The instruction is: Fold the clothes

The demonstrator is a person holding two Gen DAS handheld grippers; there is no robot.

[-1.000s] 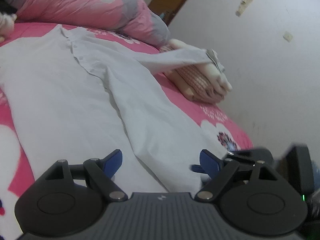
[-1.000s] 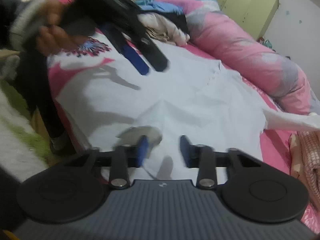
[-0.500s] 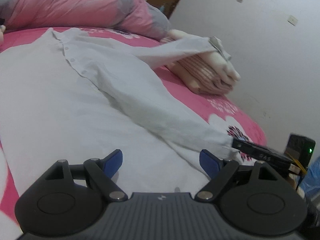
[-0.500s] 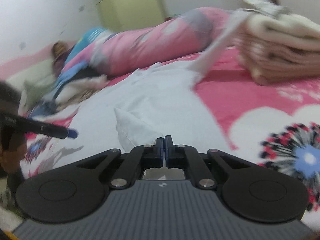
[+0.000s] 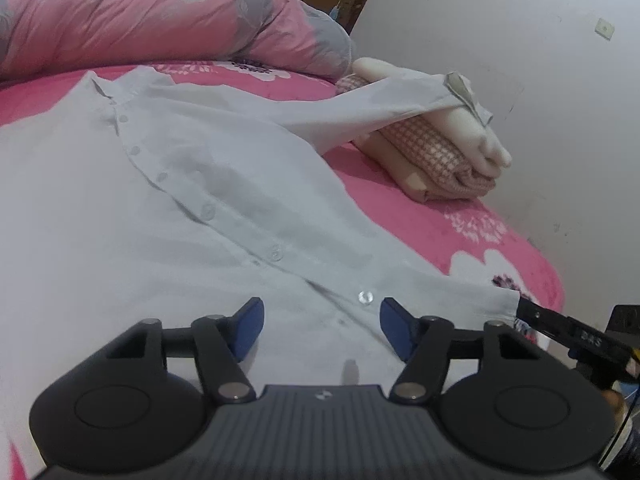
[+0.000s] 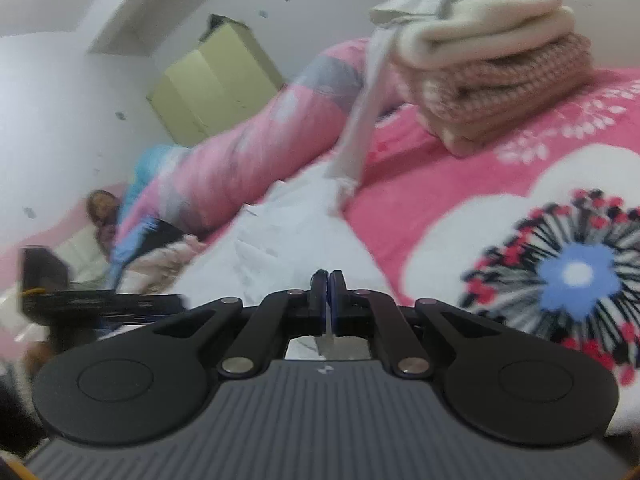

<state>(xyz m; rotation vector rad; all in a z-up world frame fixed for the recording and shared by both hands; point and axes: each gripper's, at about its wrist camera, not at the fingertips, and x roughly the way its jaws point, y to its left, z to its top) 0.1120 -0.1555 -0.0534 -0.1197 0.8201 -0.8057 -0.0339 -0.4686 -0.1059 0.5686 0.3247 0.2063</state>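
A white button-front shirt (image 5: 200, 200) lies spread on the pink flowered bed (image 5: 420, 208). One sleeve (image 5: 380, 108) is draped up over a stack of folded clothes (image 5: 440, 152). My left gripper (image 5: 322, 320) hovers low over the button placket near the hem. Its blue pads stand apart and are closing, with shirt cloth below and between them. My right gripper (image 6: 328, 284) is shut on the shirt's hem corner, and white cloth (image 6: 288, 232) shows between its pads. In the left wrist view the right gripper (image 5: 520, 308) pinches that corner at the bed's edge.
A rolled pink and grey duvet (image 5: 160, 20) runs along the far side of the bed. The folded stack (image 6: 500, 72) sits near the wall. A yellow-green cupboard (image 6: 216, 80) stands in the far corner. The left gripper (image 6: 120, 304) shows blurred at the left of the right wrist view.
The right gripper rolled over, shut on the hem corner and drew it out flat to the bed's edge. The left gripper slid along over the placket and its jaws narrowed.
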